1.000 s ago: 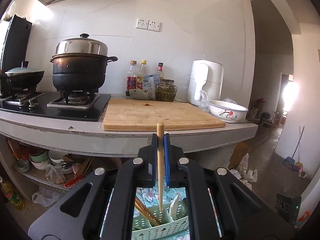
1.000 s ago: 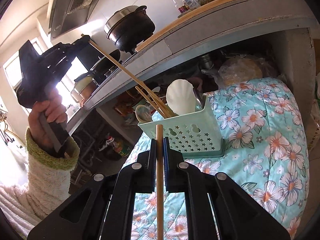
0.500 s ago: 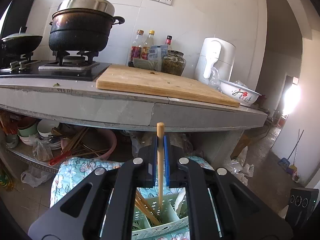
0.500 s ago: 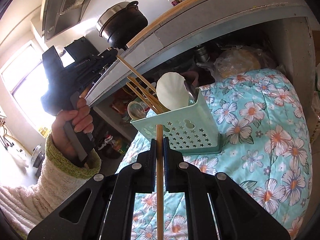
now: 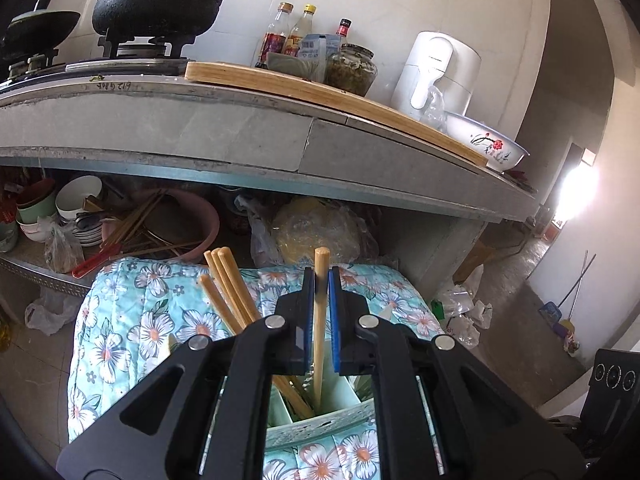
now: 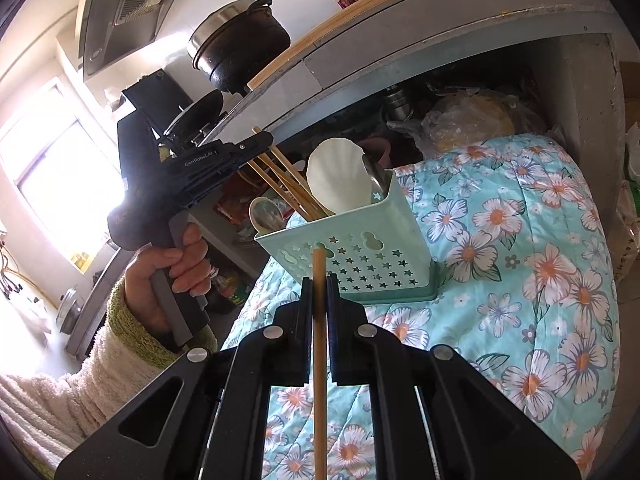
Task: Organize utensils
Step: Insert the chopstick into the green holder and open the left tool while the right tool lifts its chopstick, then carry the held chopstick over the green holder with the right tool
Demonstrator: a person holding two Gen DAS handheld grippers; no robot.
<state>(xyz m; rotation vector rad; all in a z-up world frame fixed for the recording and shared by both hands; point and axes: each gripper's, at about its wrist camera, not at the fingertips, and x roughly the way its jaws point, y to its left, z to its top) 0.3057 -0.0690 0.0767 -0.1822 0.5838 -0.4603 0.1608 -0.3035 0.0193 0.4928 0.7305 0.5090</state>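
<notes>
over the mint-green utensil caddy (image 6: 360,256), which stands on a floral quilt (image 6: 520,280) below the kitchen counter (image 5: 240,128), the left gripper (image 5: 321,280) carries a wooden chopstick (image 5: 319,320) nearly upright. its lower tip is already down inside a compartment, just right of the chopsticks (image 5: 228,284) that lean out toward the far left. the jaws have just been opening a little: in the left wrist view a thin gap shows beside the stick, so the blue pads look as if they no longer press it, though that is hard to be sure of. the stick's long axis runs straight down into the caddy, so letting go should be all the drop needs. the right gripper (image 6: 319,280) is clamped narrow on a second chopstick (image 6: 319,340), its top pointing at the near wall of the caddy, which lies just ahead and slightly right. a shell-shaped spoon (image 6: 340,180) fills the right compartment. the left hand (image 6: 172,268) is plainly the nearer one.
</notes>
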